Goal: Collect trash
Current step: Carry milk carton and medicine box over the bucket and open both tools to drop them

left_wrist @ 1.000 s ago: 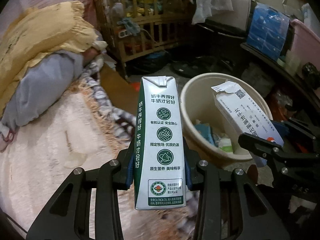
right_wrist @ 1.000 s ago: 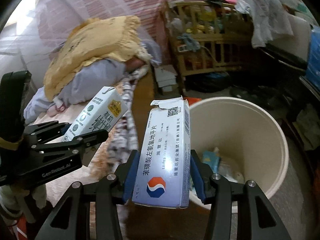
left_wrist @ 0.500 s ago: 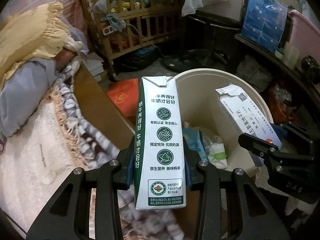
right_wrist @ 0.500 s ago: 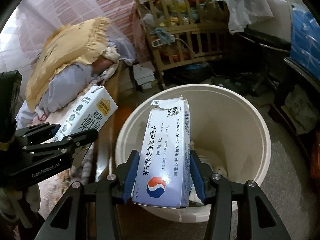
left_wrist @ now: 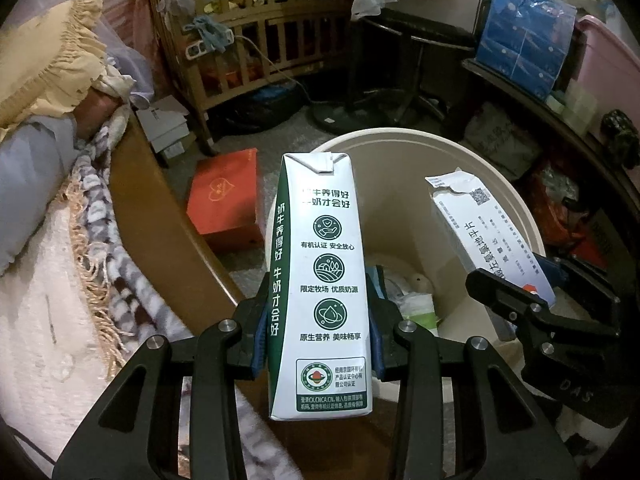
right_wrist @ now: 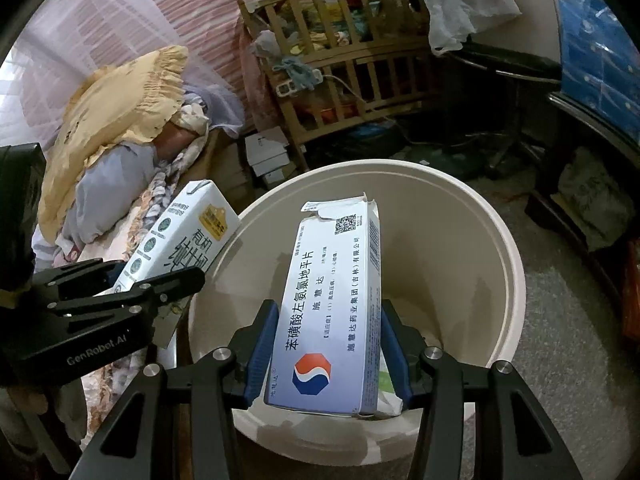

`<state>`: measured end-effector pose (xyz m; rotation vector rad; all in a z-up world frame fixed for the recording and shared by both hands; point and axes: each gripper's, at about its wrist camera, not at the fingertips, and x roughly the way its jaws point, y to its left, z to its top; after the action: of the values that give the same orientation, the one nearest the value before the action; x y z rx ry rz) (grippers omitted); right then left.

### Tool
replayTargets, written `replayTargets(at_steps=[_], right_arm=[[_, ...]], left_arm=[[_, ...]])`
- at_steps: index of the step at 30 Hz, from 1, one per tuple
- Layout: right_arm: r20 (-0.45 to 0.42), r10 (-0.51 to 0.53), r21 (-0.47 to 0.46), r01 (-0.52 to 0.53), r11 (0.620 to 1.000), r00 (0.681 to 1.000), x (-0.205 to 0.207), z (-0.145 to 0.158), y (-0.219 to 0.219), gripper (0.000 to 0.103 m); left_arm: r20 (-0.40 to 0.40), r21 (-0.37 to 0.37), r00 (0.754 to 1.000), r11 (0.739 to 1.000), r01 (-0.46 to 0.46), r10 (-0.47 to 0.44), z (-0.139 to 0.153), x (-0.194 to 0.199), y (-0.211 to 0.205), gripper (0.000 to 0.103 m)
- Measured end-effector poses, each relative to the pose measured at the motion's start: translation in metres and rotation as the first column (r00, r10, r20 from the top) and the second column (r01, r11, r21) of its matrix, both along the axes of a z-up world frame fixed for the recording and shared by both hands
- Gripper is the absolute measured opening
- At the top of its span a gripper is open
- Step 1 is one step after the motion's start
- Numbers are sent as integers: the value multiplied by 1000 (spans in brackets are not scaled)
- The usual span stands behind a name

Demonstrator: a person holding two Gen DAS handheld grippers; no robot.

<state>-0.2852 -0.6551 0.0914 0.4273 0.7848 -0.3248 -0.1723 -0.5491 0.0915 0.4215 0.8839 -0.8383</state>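
My left gripper (left_wrist: 318, 332) is shut on a white and green milk carton (left_wrist: 320, 280), held upright just over the near left rim of the cream trash bin (left_wrist: 500, 184). My right gripper (right_wrist: 328, 344) is shut on a white and blue medicine box (right_wrist: 336, 300), held over the bin's (right_wrist: 480, 240) opening. The milk carton also shows in the right wrist view (right_wrist: 184, 240) at the bin's left edge. The medicine box also shows in the left wrist view (left_wrist: 488, 236). Some trash (left_wrist: 412, 296) lies at the bin's bottom.
A bed with a fringed blanket (left_wrist: 80, 264) and a wooden edge (left_wrist: 160, 216) lies on the left. A red box (left_wrist: 224, 200) sits on the floor beside the bin. A wooden crib (left_wrist: 248, 40), a stool (left_wrist: 416, 40) and a cluttered shelf (left_wrist: 560, 92) stand behind.
Both grippers have moved from over the bed toward the bin, carrying their boxes. The bin now fills more of both views, and the medicine box is over its opening.
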Motion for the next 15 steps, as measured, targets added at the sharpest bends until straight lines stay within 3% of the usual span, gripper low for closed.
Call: replayTargets(at_steps=[9,10,12,15], right_arm=[[6,-34,-25,34,999,999,-1,-1,-2,51],[7,-39,-27,39,999,999,-2,-1,-3,53],[18,-52,-20,52,998,998,-5,1,-4,58],[37,-62,-3,62,998,997,-14,5,-3,60]], left_arm=[[-31,-28,999,999,19,-20,-2,0,-6,39],[-41,-44,999,999,25,-27,0,0,-5,42],[-58,-79,998,996,29,-34,2,-1,-1,60],[-74,-129,996,991,35,-44,10,-4,7,63]])
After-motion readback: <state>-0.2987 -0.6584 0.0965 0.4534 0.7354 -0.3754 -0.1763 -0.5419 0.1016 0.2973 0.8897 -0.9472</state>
